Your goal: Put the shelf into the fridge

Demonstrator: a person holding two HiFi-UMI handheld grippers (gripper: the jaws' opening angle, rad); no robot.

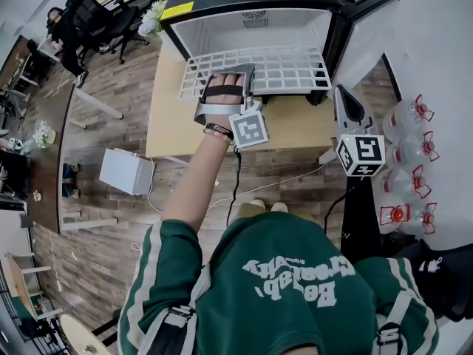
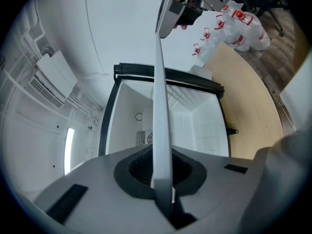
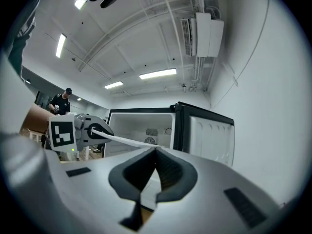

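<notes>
A white wire shelf (image 1: 273,69) lies level in front of the open fridge (image 1: 222,32), its far edge just inside the cavity. My left gripper (image 1: 230,80) is shut on the shelf's near edge, left of middle. The right gripper (image 1: 344,98) is at the shelf's near right corner. In the left gripper view the shelf (image 2: 160,106) runs edge-on from my jaws (image 2: 161,177) up to the right gripper (image 2: 168,18). The right gripper view shows the shelf (image 3: 119,139) reaching from the left gripper (image 3: 92,130) into my right jaws (image 3: 156,152), which close on it.
The fridge stands on a light wooden table (image 1: 170,102) with its door (image 1: 369,35) swung open to the right. Several water bottles (image 1: 406,161) with red caps lie on the floor at right. A white box (image 1: 127,171) sits on the floor at left.
</notes>
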